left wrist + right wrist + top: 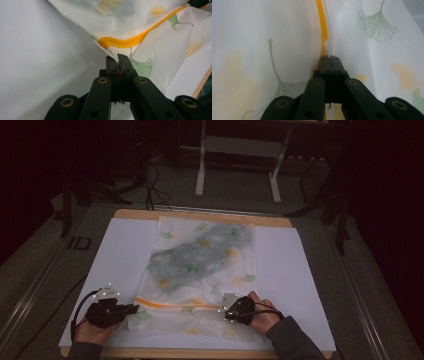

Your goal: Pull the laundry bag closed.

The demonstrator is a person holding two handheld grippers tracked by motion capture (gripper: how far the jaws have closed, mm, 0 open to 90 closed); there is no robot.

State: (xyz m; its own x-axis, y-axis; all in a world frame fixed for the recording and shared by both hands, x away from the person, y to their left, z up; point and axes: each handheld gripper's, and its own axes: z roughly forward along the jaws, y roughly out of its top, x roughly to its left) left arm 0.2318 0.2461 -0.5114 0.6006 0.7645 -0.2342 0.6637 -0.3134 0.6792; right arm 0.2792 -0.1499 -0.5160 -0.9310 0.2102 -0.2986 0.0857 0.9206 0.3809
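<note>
Currently: mesh laundry bag (200, 270) w/ ginkgo-leaf print lies flat on the white sheet (125, 255) covering the surface (200, 215), a blue-grey garment (200, 255) visible inside through the mesh. Orange zipper (170, 303) runs across the bag's near end, between the two hands.

Left tongs (134, 308): jaws clenched on the bag's corner fabric, just below the zipper's end (left gripper view shows mesh pinched between the tips (117, 60), cloth pulled into a small peak there). Reads as the anchor hand, keeping the zip line taut.

Right tongs (226, 309): jaws clenched too, on the small white zipper pull (328, 47), which sticks out just past the tips in the right gripper view; orange zip tape (322, 25) runs straight away from it.

Step in hand, as I judge it: working the zipper, one end pinned, slider gripped. Whether it's being closed or opened I can't tell; teeth state too fine to resolve in the high view.

Next move calls for: drag the pull along the tape w/ steady tension, left side holding firm as counter-force, pull direction kept in line w/ the zipper. Risks: the tab is small & could slip out of the tips; loose mesh may bunch ahead of the slider & jam it.
</note>
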